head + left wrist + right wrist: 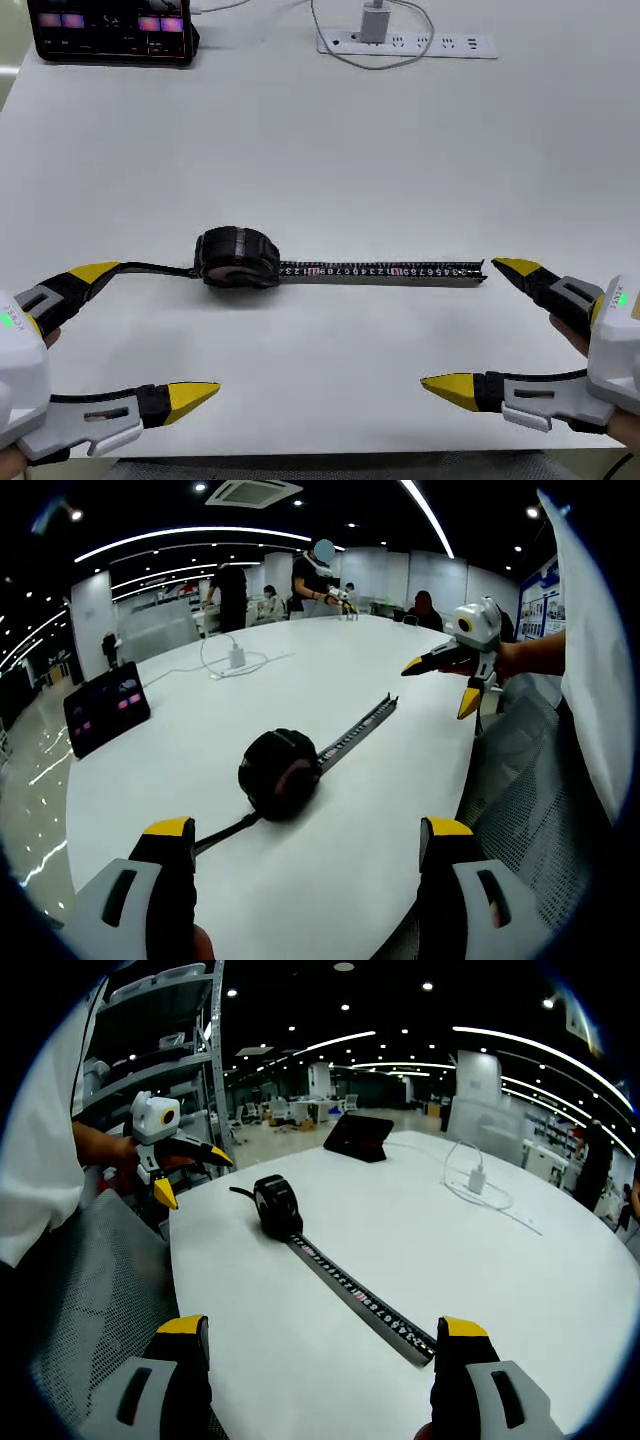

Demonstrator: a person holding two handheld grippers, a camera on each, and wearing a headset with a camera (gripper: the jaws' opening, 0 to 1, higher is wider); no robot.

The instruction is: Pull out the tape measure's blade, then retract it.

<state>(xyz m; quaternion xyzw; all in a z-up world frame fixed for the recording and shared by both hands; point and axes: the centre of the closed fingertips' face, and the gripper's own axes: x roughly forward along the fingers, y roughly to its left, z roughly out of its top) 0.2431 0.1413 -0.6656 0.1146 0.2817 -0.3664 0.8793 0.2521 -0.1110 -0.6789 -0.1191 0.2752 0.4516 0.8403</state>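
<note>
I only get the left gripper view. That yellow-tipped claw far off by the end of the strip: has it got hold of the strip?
Observer: No. The right gripper view shows the right gripper open, the blade flat on the table, its end close beside one jaw tip.
Operator: Anything printed on it?
Observer: Yes. The head view shows numerals along the dark blade, mostly white, some red.
Operator: What's the white lump further back?
Observer: A charger; the head view shows it plugged into a white power strip.
</note>
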